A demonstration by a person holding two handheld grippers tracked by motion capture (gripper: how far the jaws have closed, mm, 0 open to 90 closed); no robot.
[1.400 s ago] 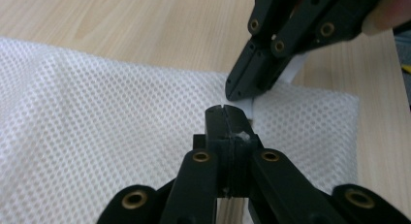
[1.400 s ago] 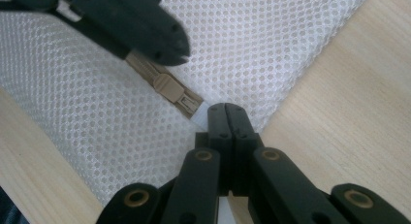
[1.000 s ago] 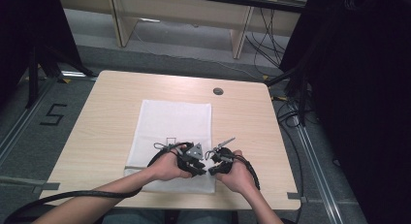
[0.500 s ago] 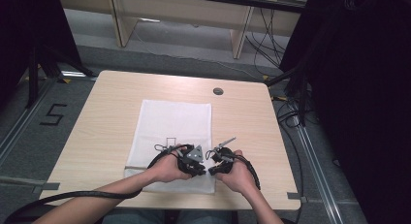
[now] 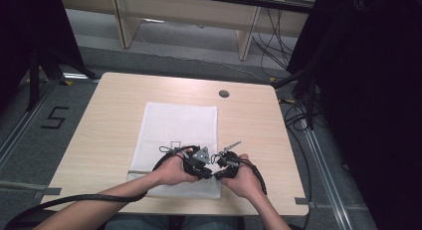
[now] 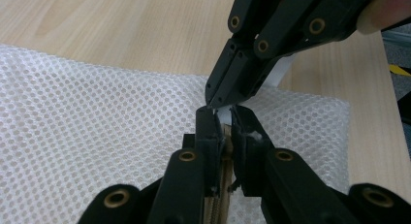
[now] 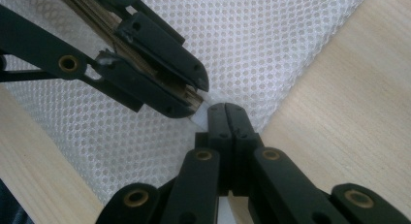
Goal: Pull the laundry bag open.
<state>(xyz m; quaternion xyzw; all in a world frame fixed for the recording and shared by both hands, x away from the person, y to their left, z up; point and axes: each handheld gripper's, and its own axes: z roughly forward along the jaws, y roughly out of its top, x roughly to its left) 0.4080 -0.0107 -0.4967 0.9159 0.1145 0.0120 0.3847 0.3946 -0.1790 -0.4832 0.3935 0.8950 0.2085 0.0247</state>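
Over the near end of a white mesh mat (image 5: 179, 123) my two grippers meet tip to tip. The left gripper (image 6: 224, 118) is shut on a thin beige layered stack (image 6: 224, 195); its jaws have just been closing on that stack. A narrow white strip (image 6: 280, 71) sticks out of the stack's end. My right gripper (image 7: 225, 107) is shut on this white strip (image 7: 201, 115), right beside the left gripper (image 7: 194, 95) and the stack (image 7: 92, 10). In the high view the left gripper (image 5: 208, 173) and right gripper (image 5: 219, 173) sit close to the table's front edge.
The mat lies lengthwise in the middle of a light wooden table (image 5: 119, 105). A round cable hole (image 5: 224, 93) is at the back right. Black cables trail from both grippers off the front edge. Bare wood lies left and right of the mat.
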